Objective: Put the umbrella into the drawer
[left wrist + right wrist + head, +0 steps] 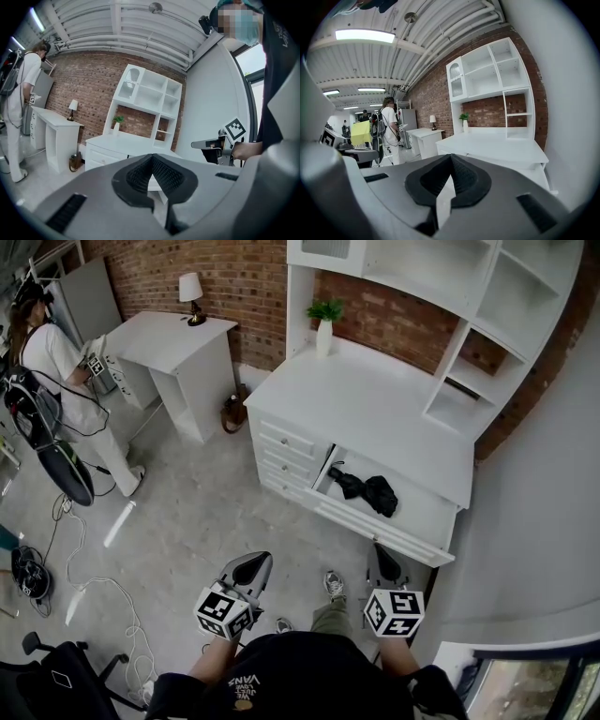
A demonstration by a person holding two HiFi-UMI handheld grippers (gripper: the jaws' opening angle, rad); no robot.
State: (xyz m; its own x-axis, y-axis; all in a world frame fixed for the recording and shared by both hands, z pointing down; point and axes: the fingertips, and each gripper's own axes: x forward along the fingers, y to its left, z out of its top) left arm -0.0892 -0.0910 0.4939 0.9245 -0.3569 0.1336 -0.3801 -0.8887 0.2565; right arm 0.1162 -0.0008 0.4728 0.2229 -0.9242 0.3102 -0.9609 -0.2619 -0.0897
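Note:
A folded black umbrella (370, 490) lies inside the open top drawer (422, 526) of the white dresser (375, 409). Both grippers hang in front of my body, well short of the drawer and apart from it. My left gripper (251, 568) (152, 157) is shut, its tips meeting with nothing between them. My right gripper (384, 563) (451, 157) is shut and empty too. In the left gripper view the right gripper (213, 144) shows off to the side, pointing toward the dresser.
A white hutch of shelves (487, 315) and a potted plant (324, 320) stand on the dresser. A small white desk with a lamp (173, 338) stands to the left. A person in white (66, 381) works at the far left. Cables (94, 587) and a chair (56, 676) are on the floor.

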